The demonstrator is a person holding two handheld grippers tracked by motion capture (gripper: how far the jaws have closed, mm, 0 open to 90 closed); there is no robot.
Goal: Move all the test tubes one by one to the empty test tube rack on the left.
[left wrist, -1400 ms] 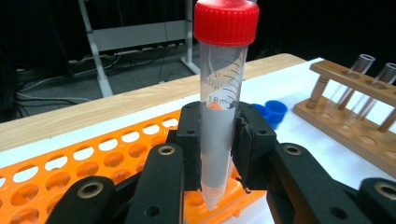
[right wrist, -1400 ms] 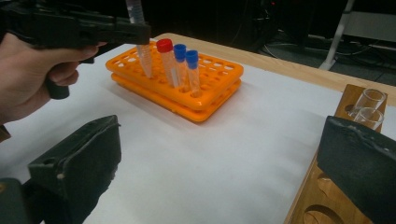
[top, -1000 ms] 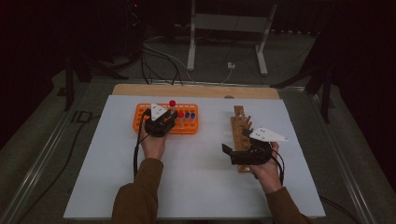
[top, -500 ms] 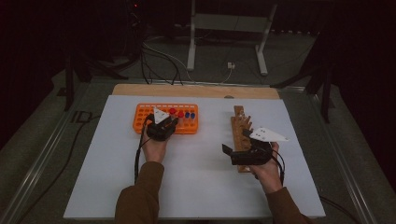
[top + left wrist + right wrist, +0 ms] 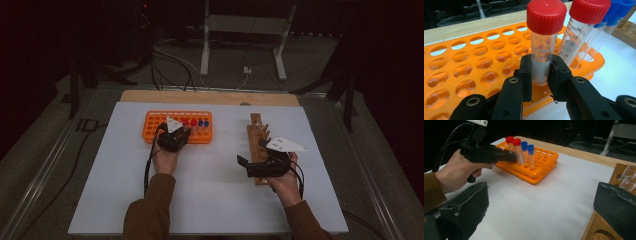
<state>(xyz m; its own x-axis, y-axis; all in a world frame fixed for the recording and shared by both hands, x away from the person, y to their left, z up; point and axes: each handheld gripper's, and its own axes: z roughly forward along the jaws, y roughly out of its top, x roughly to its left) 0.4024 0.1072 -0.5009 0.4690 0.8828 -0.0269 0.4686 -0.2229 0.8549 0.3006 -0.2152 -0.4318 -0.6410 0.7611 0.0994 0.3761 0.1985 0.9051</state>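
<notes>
An orange tube rack [image 5: 150, 127] [image 5: 461, 65] [image 5: 544, 162] lies at the table's back left. My left gripper [image 5: 182, 131] [image 5: 540, 75] [image 5: 512, 157] is shut on a clear red-capped tube [image 5: 541, 50] [image 5: 509, 140] whose bottom sits in a rack hole. Beside it stand a second red-capped tube [image 5: 584, 30] and two blue-capped tubes [image 5: 616, 10] [image 5: 527, 148]. My right gripper [image 5: 250, 155] [image 5: 541, 187] is open, its jaws wide apart with nothing between them, over the near end of a wooden rack [image 5: 256, 127] [image 5: 599, 230].
Clear glass tubes [image 5: 630, 173] stand in the wooden rack. A white sheet [image 5: 210, 200] covers the table, with a wooden strip [image 5: 210, 97] along its far edge. Beyond it are a metal stand [image 5: 240, 30] and cables [image 5: 170, 65] on the floor.
My left gripper has lowered the red-capped tube from above the orange rack down into a hole. The right gripper has stayed in place.
</notes>
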